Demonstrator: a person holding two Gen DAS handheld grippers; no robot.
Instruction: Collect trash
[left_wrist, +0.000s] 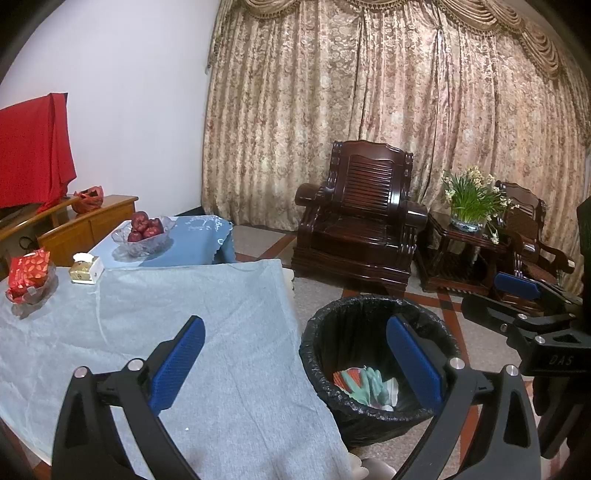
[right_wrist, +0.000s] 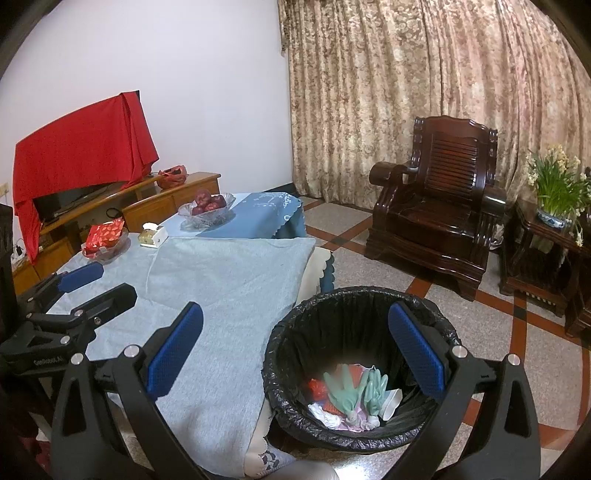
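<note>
A trash bin (left_wrist: 376, 413) (right_wrist: 354, 435) lined with a black bag stands on the floor by the table's right side. Inside lie green gloves (right_wrist: 351, 391) (left_wrist: 369, 384), white crumpled paper (right_wrist: 325, 415) and red scraps. My left gripper (left_wrist: 295, 354) is open and empty, one finger over the grey tablecloth, the other over the bin. My right gripper (right_wrist: 295, 350) is open and empty, straddling the table edge and the bin. Each gripper also shows in the other's view: the right one in the left wrist view (left_wrist: 517, 291), the left one in the right wrist view (right_wrist: 92, 284).
The table with its grey cloth (left_wrist: 166, 332) (right_wrist: 221, 288) holds a red packet in a glass dish (left_wrist: 27, 277) (right_wrist: 105, 236), a tissue box (left_wrist: 86, 271) (right_wrist: 151, 234) and a bowl of apples (left_wrist: 144, 227) (right_wrist: 207, 205). A dark wooden armchair (left_wrist: 362, 221) and a side table with flowers (left_wrist: 469, 206) stand beyond.
</note>
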